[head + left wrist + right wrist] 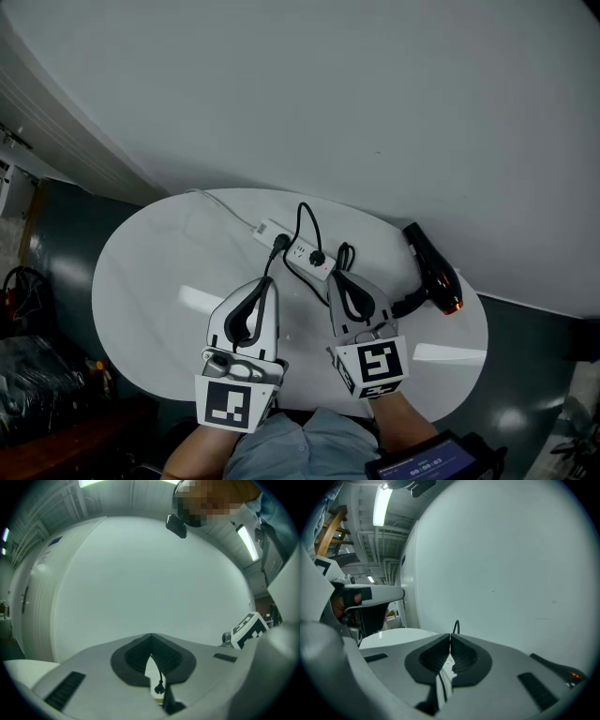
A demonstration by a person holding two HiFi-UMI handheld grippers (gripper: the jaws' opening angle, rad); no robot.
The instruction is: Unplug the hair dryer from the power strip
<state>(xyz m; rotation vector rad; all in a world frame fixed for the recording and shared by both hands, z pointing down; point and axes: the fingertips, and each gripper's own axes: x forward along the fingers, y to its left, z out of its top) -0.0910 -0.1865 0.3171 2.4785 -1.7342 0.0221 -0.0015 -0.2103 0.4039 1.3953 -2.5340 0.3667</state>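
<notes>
A white power strip [292, 247] lies on the white oval table [150, 281] with two black plugs in it, one [318, 258] near the middle and one [279, 242] toward its left end. The black hair dryer [432, 266] rests at the table's right, its black cord looping back to the strip. My left gripper [268, 281] sits just short of the strip, shut and empty. My right gripper [337, 277] is beside it, also shut on nothing. Below the left gripper's [151, 635] closed tips shows a black plug [159, 686]. The right gripper [450, 635] shows the strip [449, 670] beneath it.
A white cable [220, 208] runs from the strip off the table's far left. A large white curved wall [375, 84] rises right behind the table. Dark floor and clutter [37, 366] lie to the left. Bare tabletop stretches left of the grippers.
</notes>
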